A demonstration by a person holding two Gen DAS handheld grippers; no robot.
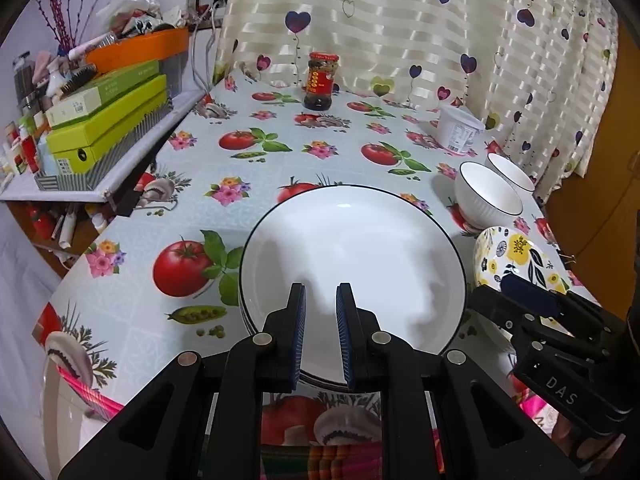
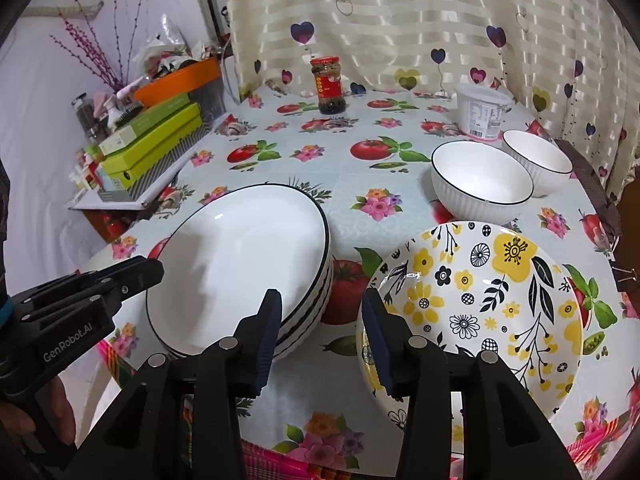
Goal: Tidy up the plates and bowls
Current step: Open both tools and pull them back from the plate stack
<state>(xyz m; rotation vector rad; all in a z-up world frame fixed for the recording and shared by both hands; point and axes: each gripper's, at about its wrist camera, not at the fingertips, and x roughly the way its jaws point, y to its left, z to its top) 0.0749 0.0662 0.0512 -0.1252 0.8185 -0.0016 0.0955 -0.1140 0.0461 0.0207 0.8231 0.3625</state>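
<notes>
both wrist cams close, angled down; share white plates (image 1: 352, 256) (image 2: 240, 256).

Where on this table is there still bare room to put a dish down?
The widest free patch is mid-table, between the stack of white plates, the sauce jar and the white bowls. A narrower lane runs between the stack and the flowered plate. The right edge is crowded: both bowls, the flowered plate and a white tub.

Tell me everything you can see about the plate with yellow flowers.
The yellow-flowered plate is a deep, glossy, ceramic-looking dish, white with yellow blooms and black leaves and stems. It rests upright on the tablecloth, beside the stack of white plates and apart from it. The right gripper has one finger over its near rim.
</notes>
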